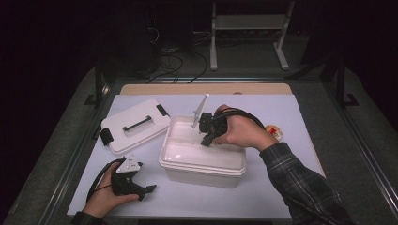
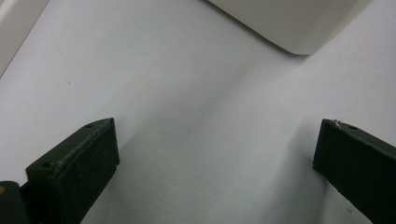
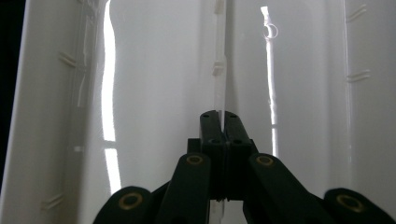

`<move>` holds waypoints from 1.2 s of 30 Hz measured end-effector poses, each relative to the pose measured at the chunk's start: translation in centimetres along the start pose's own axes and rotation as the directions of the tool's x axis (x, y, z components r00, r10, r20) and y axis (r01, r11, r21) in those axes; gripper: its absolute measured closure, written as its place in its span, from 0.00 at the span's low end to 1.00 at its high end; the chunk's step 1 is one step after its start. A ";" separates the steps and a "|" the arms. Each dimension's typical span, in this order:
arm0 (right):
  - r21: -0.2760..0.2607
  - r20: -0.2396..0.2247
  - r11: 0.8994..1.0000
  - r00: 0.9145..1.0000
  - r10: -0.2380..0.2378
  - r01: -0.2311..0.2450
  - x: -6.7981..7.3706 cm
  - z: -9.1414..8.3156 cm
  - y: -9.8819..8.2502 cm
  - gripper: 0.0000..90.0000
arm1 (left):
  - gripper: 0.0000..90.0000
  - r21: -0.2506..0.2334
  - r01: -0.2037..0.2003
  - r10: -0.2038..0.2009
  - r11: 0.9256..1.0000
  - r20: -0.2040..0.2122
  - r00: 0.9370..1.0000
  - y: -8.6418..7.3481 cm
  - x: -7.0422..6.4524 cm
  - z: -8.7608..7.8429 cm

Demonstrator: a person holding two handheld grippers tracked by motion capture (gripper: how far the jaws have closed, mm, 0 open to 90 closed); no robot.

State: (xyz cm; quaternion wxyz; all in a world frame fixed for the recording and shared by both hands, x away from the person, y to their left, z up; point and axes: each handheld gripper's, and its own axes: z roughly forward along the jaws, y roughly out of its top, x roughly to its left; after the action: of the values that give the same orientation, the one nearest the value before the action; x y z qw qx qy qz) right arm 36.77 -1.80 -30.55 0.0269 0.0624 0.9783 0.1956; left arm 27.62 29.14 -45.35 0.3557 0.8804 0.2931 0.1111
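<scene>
**Right tongs pinched on a clear strip inside the white bin**

Your left hand (image 1: pixel 105 197) sits closest to you, holding the left tongs (image 1: pixel 149 188) low over the white sheet (image 1: pixel 263 197) that covers the tabletop. Their jaws stand wide apart with nothing between them, and from their own camera you look past both black pads (image 2: pixel 77 165) at bare sheet. Just ahead of those tongs, a little to the right, is the rounded corner of the white bin (image 2: pixel 289 23).

Your right hand (image 1: pixel 241 131) reaches over the bin's (image 1: pixel 204 166) far rim and tips the right tongs (image 1: pixel 205 142) down into it. Their jaws are pressed together on a thin clear strip (image 3: pixel 219 70), which runs up from between the tips along the bin's glossy inner wall (image 3: pixel 159 84). What the strip belongs to I cannot tell.

Off to the left of the right tongs, touching or just beside the bin's far left corner, lies the lid (image 1: pixel 133 124), flat, with its black handle and side clips facing up. A small round yellow and red thing (image 1: pixel 274 132) rests just behind your right wrist.
</scene>
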 end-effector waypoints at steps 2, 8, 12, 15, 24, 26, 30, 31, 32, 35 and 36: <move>-0.002 0.001 1.000 1.000 -0.004 0.004 0.0 -0.1 0.0 0.99 | 0.00 -0.001 0.001 -0.001 1.000 0.000 1.000 0.0 0.0 0.0; -0.021 0.013 1.000 1.000 -0.002 0.002 0.1 -1.1 0.1 0.99 | 0.00 0.000 0.001 -0.001 1.000 0.000 1.000 0.0 0.0 0.0; -0.050 0.032 0.999 0.999 0.005 -0.003 0.1 -2.5 0.0 0.99 | 0.00 0.000 0.001 -0.001 1.000 0.000 1.000 0.0 0.0 0.0; -0.066 0.050 0.998 0.999 0.018 -0.015 0.1 -3.8 -0.5 0.99 | 0.00 -0.001 0.001 -0.001 1.000 0.000 1.000 0.0 0.0 0.0; -0.076 0.077 0.996 0.996 0.052 -0.047 0.2 -5.5 -2.4 0.99 | 0.00 -0.002 0.001 -0.001 1.000 -0.001 1.000 0.0 0.0 0.0; -0.081 0.084 0.995 0.994 0.064 -0.058 0.1 -5.8 -3.1 0.99 | 0.00 -0.002 0.001 -0.001 1.000 -0.001 1.000 0.0 0.0 0.0; -0.077 0.095 0.993 0.991 0.099 -0.092 0.1 -6.5 -4.8 0.99 | 0.00 -0.001 0.000 0.000 1.000 -0.001 1.000 0.0 0.0 0.0; -0.076 0.096 0.992 0.990 0.105 -0.098 0.1 -6.6 -5.1 0.99 | 0.00 -0.001 0.000 0.000 1.000 -0.001 1.000 0.0 0.0 0.0; -0.076 0.096 0.992 0.990 0.105 -0.098 0.1 -6.6 -5.1 0.99 | 0.00 -0.001 0.000 0.000 1.000 -0.001 1.000 0.0 0.0 0.0; -0.073 0.104 0.990 0.987 0.125 -0.117 0.1 -7.2 -6.1 0.99 | 0.00 -0.001 0.000 0.000 1.000 -0.001 1.000 0.0 0.0 0.0; -0.073 0.104 0.989 0.986 0.133 -0.126 0.1 -7.4 -6.4 0.99 | 0.00 -0.001 0.000 0.000 1.000 -0.001 1.000 0.0 0.0 0.0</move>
State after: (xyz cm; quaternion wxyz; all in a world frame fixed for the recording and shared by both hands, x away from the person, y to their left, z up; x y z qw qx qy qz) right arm 35.40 -10.41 -26.21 0.0693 0.1356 0.9623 0.2255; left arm 27.62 29.13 -45.36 0.3560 0.8802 0.2932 0.1116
